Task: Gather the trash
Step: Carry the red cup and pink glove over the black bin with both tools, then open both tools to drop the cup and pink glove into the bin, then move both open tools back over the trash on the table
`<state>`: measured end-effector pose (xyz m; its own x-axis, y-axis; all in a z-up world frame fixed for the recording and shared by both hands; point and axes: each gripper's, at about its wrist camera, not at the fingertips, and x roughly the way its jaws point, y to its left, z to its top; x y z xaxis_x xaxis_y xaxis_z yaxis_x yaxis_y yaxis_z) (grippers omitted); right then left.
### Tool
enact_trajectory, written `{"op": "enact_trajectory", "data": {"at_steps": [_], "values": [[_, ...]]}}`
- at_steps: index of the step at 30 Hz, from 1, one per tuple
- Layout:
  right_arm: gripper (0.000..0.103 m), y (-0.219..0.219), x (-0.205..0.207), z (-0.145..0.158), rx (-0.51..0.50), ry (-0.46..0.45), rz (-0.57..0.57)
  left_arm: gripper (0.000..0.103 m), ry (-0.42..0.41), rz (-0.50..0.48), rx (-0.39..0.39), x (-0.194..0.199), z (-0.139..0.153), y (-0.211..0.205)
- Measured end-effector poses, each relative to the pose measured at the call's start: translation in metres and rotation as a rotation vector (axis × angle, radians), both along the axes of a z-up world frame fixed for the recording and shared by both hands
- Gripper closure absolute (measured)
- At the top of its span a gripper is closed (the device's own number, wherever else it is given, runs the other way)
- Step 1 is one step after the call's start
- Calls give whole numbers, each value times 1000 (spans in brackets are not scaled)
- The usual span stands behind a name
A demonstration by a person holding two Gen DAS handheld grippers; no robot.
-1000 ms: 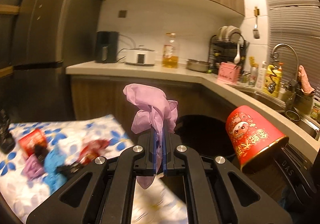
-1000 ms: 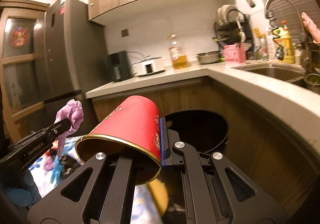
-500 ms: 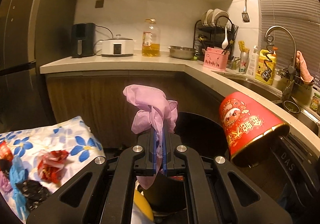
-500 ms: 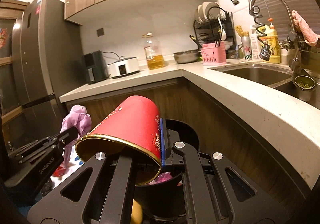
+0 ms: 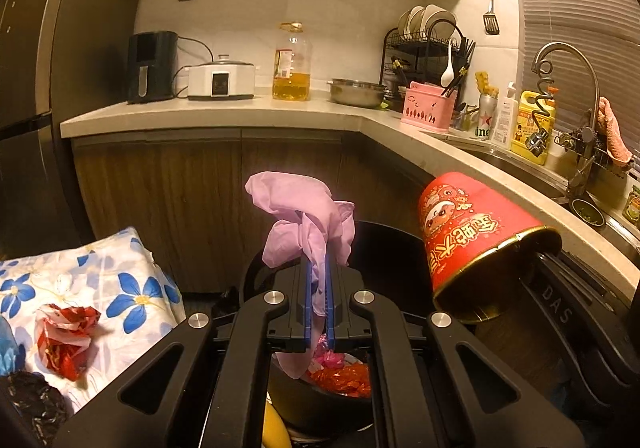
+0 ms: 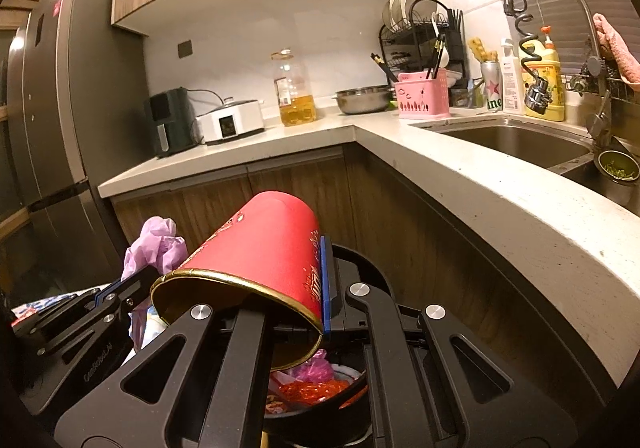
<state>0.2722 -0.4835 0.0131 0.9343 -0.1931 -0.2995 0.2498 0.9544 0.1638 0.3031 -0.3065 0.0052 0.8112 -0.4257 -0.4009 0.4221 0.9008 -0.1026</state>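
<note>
Both wrist views look closely down over the black bin (image 5: 384,248) toward the counter (image 6: 400,135).

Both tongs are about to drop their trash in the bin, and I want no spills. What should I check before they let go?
1. Left tongs shut on the purple glove: ok.
2. Right tongs pinching the red cup by its wall: ok.
3. Black bin open, no lid in the way: ok.
4. Room left above the wrappers inside: ok.
5. Glove hangs over the bin opening: ok.
6. Cup fully over the opening: cannot tell.
</note>
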Motion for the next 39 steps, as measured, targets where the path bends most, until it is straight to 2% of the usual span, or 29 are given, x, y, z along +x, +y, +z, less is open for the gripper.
{"op": "enact_trajectory", "data": {"at_steps": [8,9,12,16,20,24,29,39], "values": [[99,-4,13,-2,-4,14,-4,97,27,-5,2,12,-9,-5],[99,-5,15,-2,-1,19,-3,95,30,-5,2,13,-10,-4],[96,-7,22,-6,6,38,2,76,32,-3,-5,15,-13,-4],[81,-8,27,-10,5,55,4,65,29,5,-7,16,-14,-3],[58,-10,29,-14,24,66,6,55,29,23,-21,16,-14,3],[52,-8,33,-16,21,92,24,43,29,57,-38,16,-13,12],[37,-4,34,-21,23,122,25,38,18,84,-49,11,-9,22],[19,9,30,-31,-52,219,-2,34,-13,95,-57,-6,0,32]]}}
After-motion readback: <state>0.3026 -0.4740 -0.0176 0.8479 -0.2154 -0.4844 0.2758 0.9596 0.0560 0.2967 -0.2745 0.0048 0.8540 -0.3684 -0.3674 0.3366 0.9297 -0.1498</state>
